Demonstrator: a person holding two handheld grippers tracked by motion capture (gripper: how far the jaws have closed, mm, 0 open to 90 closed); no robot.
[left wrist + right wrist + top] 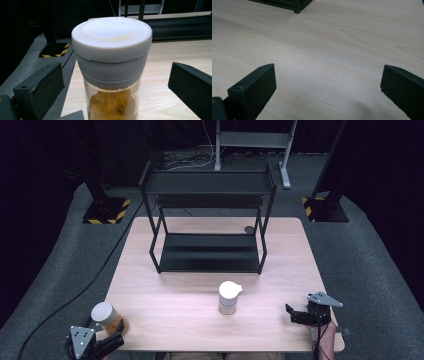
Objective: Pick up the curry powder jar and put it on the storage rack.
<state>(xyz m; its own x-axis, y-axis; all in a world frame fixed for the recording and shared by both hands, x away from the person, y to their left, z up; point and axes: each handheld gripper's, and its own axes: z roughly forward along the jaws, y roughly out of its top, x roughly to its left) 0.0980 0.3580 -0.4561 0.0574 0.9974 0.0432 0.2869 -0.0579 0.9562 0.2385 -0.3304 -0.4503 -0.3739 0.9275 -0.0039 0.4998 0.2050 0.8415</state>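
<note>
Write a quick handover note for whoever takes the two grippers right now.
Left gripper: jaws open on either side of the spice jar, not pressing it; the jar stands at the table's near left corner.
Right gripper: jaws open, nothing between them, over bare wood at the near right.
White-lidded bottle stands upright at the centre front, untouched.
Black shelf rack at the back, both shelves bare.
Done: nothing gripped yet.
Left: probably close on the jar and lift it.

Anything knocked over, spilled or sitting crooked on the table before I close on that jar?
Nothing stands out. The jar of orange powder stands upright with its lid seated, between the open jaws of the left gripper. The white-lidded jar mid-table is upright too, the black shelf rack sits square, and no spill shows on the table.
</note>
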